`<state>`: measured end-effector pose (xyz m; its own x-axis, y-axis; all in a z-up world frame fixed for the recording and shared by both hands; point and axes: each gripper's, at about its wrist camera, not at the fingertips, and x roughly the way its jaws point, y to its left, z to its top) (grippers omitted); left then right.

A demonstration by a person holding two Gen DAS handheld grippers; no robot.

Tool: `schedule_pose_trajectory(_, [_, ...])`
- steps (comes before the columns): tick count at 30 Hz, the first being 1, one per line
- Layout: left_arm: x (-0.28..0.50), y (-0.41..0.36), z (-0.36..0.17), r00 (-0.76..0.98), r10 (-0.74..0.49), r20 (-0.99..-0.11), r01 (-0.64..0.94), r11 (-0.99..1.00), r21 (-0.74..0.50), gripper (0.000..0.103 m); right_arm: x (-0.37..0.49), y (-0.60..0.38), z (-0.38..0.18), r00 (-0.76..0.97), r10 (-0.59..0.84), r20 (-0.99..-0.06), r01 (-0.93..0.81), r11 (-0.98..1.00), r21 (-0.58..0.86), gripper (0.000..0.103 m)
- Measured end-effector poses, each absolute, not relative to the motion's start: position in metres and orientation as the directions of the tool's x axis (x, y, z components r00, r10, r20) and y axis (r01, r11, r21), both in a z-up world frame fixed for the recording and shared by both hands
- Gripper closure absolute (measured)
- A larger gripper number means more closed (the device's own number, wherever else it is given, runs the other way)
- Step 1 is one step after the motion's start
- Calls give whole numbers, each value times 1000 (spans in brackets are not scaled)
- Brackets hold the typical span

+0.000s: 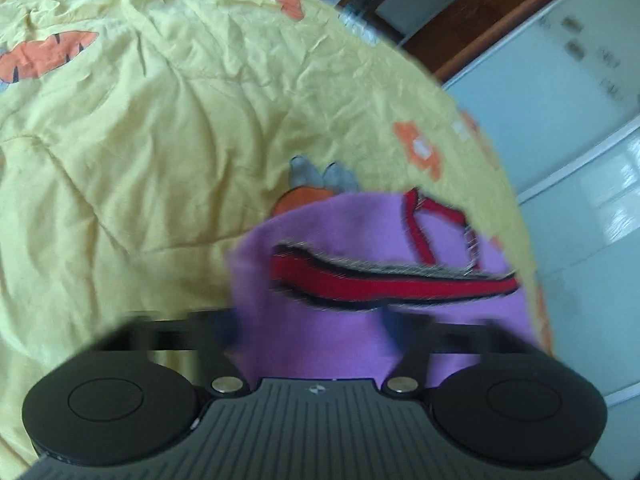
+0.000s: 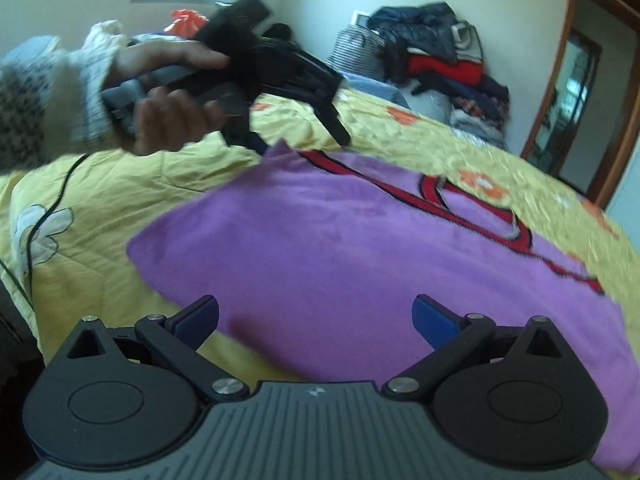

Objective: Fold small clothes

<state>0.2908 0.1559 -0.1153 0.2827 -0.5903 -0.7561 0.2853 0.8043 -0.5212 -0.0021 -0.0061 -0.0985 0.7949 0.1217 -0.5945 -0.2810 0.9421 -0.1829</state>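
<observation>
Where fuzzy purple garment (image 2: 360, 240) lies, wrinkled yellow quilt (image 1: 160, 140).

Soft fleece on crinkly quilted cotton

The purple garment (image 2: 320, 240) looks like fuzzy matt fleece with stitched red trim; the yellow bedspread (image 1: 160, 140) is wrinkled, quilted cloth. The right gripper (image 2: 316, 316) is matt black plastic, ribbed, with shiny metal pivot pins and blue rubbery-looking fingers (image 2: 432, 320).
</observation>
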Motion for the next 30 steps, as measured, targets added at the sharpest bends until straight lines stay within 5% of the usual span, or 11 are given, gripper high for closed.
schedule_pose_trajectory(2, [293,156,-117,270,-573,-774,311,813,-493,93,1,4,-97,792,130,-596,-301,933,-197,0])
schedule_pose_trajectory(14, [284,179,-102,300,-650,-698,268,760,-593,94,7,66,-103,758,260,-598,-491,831,-261,0])
schedule_pose_trajectory(17, [285,183,-101,299,-665,-684,242,747,-620,94,7,81,-107,748,266,-608,-517,809,-281,24])
schedule_pose_trajectory(19, [286,181,-103,297,-665,-686,233,747,-623,94,14,85,-112,756,219,-616,-481,825,-298,57])
schedule_pose_trajectory(30, [294,186,-120,269,-677,-685,163,733,-661,94,2,117,-129,800,157,-580,-507,694,-512,55])
